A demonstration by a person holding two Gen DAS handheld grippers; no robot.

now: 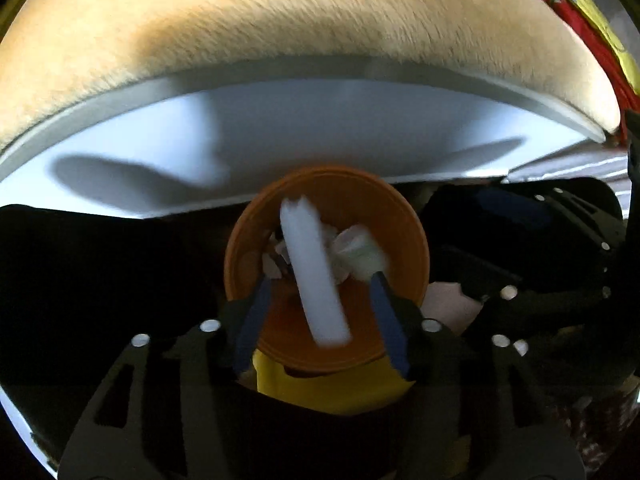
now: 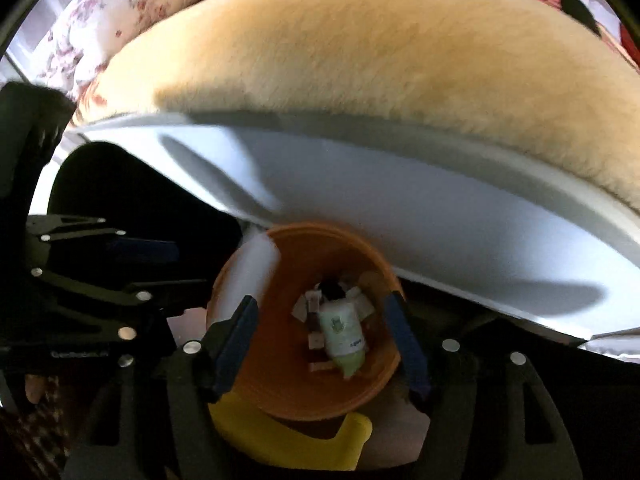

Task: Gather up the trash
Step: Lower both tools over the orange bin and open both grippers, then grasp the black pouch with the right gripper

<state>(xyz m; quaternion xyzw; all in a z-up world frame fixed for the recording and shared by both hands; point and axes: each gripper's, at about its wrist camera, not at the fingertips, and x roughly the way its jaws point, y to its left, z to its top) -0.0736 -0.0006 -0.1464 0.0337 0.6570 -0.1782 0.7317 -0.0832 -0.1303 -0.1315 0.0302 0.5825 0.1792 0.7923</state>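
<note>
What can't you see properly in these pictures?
- White stick, left wrist view: motion-blurred; what it is, and whether anything grips it, is unclear.
- Scraps in the orange bin, right wrist view: too small to identify.
- Small bottle label: too blurred to read.
- Yellow thing: mostly hidden under the bin.

The orange bin looked like smooth, slightly glossy plastic; the white tube in it was matt, the small bottle shiny plastic with a paper label. The tan blanket was furry cloth, the white board smooth and matt
</note>
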